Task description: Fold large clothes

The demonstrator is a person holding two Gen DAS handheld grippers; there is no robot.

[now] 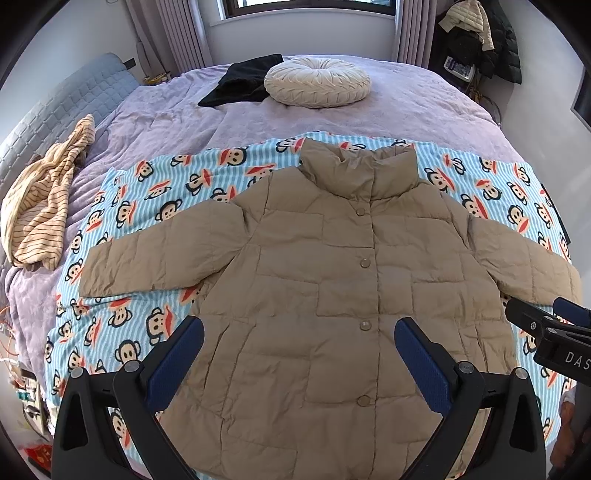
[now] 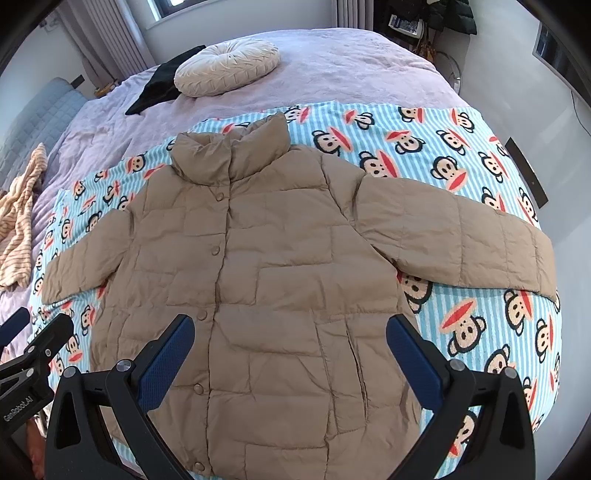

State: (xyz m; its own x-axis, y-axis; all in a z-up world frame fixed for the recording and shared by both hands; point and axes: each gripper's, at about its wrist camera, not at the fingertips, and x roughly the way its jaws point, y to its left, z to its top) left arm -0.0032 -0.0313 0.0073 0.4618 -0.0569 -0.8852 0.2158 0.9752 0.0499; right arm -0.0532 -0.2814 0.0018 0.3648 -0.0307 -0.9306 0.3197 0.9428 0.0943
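A tan quilted puffer jacket (image 1: 325, 280) lies flat, front up and buttoned, sleeves spread out, on a blue striped monkey-print blanket (image 1: 155, 206). It also shows in the right wrist view (image 2: 280, 280). My left gripper (image 1: 299, 332) is open and empty, held above the jacket's lower middle. My right gripper (image 2: 290, 332) is open and empty, above the jacket's lower right part. The right gripper shows at the right edge of the left wrist view (image 1: 546, 325). The left gripper shows at the left edge of the right wrist view (image 2: 33, 343).
The blanket lies on a lilac bed (image 1: 406, 107). A round cream cushion (image 1: 317, 81) and a black garment (image 1: 240, 81) sit at the far side. A yellow striped garment (image 1: 44, 199) lies at the left. Coats (image 1: 480, 33) hang at the far right.
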